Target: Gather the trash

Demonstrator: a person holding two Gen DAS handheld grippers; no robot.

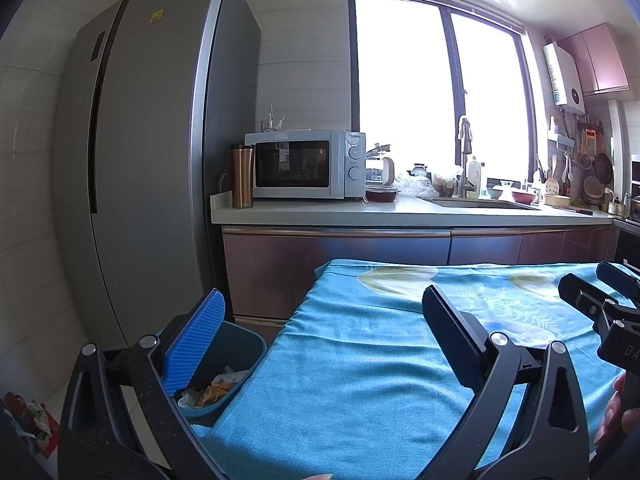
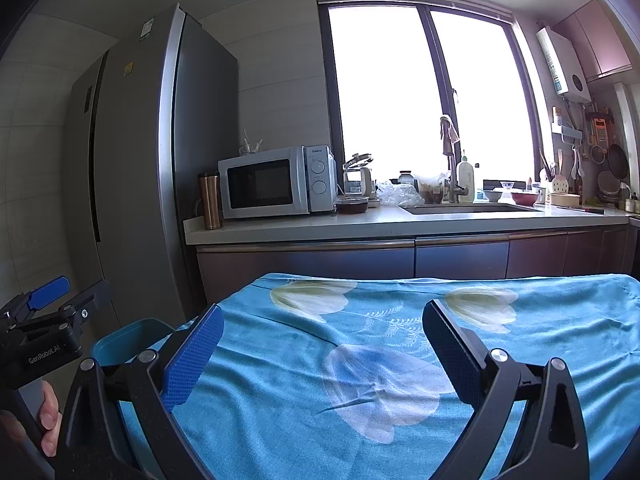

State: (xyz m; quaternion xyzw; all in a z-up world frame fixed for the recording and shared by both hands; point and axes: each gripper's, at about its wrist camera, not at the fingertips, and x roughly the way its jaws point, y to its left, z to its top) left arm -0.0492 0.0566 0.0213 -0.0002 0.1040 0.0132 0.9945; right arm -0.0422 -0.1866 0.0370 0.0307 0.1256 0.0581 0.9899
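A blue trash bin (image 1: 236,360) stands on the floor at the table's left edge, with crumpled wrappers and paper (image 1: 212,392) inside. Its rim also shows in the right wrist view (image 2: 128,338). My left gripper (image 1: 324,320) is open and empty, over the table's left part beside the bin. My right gripper (image 2: 324,326) is open and empty above the middle of the table. Each gripper shows at the edge of the other's view: the right one (image 1: 600,292) and the left one (image 2: 68,296). The blue flowered tablecloth (image 2: 360,360) has no trash in sight.
A tall grey fridge (image 1: 152,160) stands left of the bin. Behind the table runs a kitchen counter (image 1: 400,212) with a microwave (image 1: 304,164), a copper tumbler (image 1: 242,176), a sink (image 1: 476,202) and dishes. A red-and-green bag (image 1: 32,420) lies on the floor at left.
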